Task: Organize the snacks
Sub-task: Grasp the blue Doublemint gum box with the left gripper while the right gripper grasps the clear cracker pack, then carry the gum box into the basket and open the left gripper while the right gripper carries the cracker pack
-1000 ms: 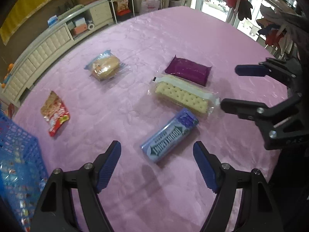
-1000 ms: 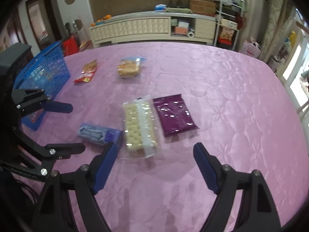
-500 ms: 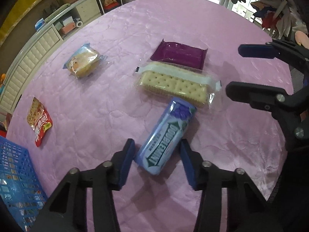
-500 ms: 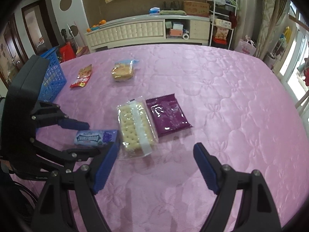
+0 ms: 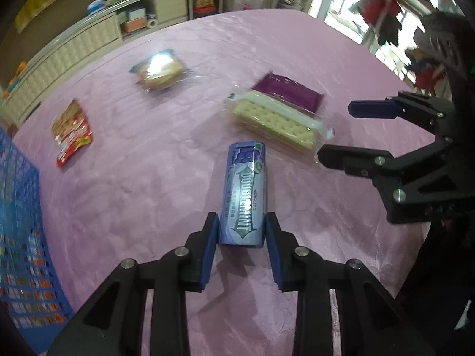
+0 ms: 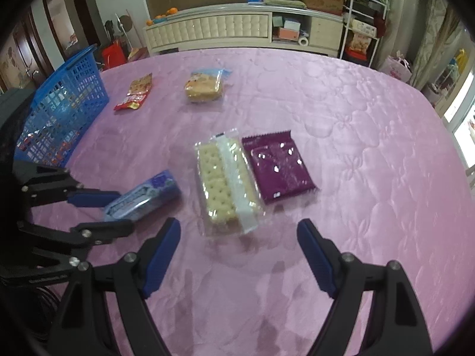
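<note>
Gum pack (image 5: 245,195): purple-blue, long, Doublemint lettering, near end clamped between the left tongs' (image 5: 241,247) blue pads, far end pointing at the cracker pack. Cracker pack (image 6: 224,184): clear wrap, pale crackers beside a white strip, flat on the pink quilted cover, edge to edge with the purple packet (image 6: 277,166) (glossy, flat, serrated top edge). Wrapped cake (image 6: 204,85): clear wrap with blue trim, tan block inside, lay further back. Red snack bag (image 6: 135,92): flat, just left of the cake, near the blue basket (image 6: 63,101) (lattice walls, some printed packets visible inside, at the cover's left edge).
</note>
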{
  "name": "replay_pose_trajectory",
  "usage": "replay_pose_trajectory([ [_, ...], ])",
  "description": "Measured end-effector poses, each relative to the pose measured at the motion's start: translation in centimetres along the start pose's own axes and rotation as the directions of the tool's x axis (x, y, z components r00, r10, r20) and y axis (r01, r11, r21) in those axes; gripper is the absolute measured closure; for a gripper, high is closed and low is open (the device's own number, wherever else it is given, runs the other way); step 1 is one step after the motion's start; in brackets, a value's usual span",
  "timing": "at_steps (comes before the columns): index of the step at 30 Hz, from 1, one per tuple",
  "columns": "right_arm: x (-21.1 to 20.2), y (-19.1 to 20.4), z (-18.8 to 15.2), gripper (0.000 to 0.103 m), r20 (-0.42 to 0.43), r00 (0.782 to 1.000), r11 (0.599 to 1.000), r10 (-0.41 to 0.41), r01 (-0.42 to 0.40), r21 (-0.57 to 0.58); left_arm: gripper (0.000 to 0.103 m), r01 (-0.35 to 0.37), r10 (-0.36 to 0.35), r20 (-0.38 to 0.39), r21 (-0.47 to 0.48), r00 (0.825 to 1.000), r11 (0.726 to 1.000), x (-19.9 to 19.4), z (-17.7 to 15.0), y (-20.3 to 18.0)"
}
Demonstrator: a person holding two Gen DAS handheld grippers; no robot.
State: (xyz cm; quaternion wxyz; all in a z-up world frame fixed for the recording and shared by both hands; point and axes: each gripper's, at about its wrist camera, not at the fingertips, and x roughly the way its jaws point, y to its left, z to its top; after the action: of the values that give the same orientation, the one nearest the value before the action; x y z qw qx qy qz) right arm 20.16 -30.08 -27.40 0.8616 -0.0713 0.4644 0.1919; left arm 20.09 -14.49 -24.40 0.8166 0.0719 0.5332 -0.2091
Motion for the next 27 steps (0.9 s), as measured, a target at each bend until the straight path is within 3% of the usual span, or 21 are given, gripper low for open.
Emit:
replay_pose_trajectory([
  [7,3.1,0.9,2.6,0.019,-0.092,0.995,0.997,0.028,-0.034,-0.063,0.074,-0.026,0.028,0.024,-0.1,0.999,0.995,-0.9,0.0,2.9],
  [10,4.2,1.4,2.9,0.024,-0.12,0.992,0.996,0.03,-0.04,-0.084,0.074,-0.044,0.048,0.034,-0.116,0.998,0.992,-1.7,-0.6,3.3],
  [14,4.5,2.6,3.4,0.05,-0.135,0.99,0.99,0.033,-0.051,-0.134,0.074,-0.049,0.055,0.048,-0.126,0.997,0.991,-2.6,-0.5,3.7],
  [19,5.3,3.8,3.5,0.051,-0.156,0.988,0.983,-0.006,-0.023,-0.182,0.074,-0.05,0.058,0.051,-0.137,0.997,0.989,-2.9,-0.5,4.0],
  [20,5.2,3.7,3.5,0.055,-0.158,0.987,0.985,-0.004,-0.023,-0.173,0.074,-0.047,0.054,0.051,-0.14,0.997,0.989,-2.8,-0.5,3.9],
  [27,3.1,4.0,2.7,0.056,-0.119,0.992,0.992,0.029,-0.043,-0.121,0.075,-0.034,0.047,0.077,-0.166,0.996,0.986,-4.2,-0.8,4.2],
])
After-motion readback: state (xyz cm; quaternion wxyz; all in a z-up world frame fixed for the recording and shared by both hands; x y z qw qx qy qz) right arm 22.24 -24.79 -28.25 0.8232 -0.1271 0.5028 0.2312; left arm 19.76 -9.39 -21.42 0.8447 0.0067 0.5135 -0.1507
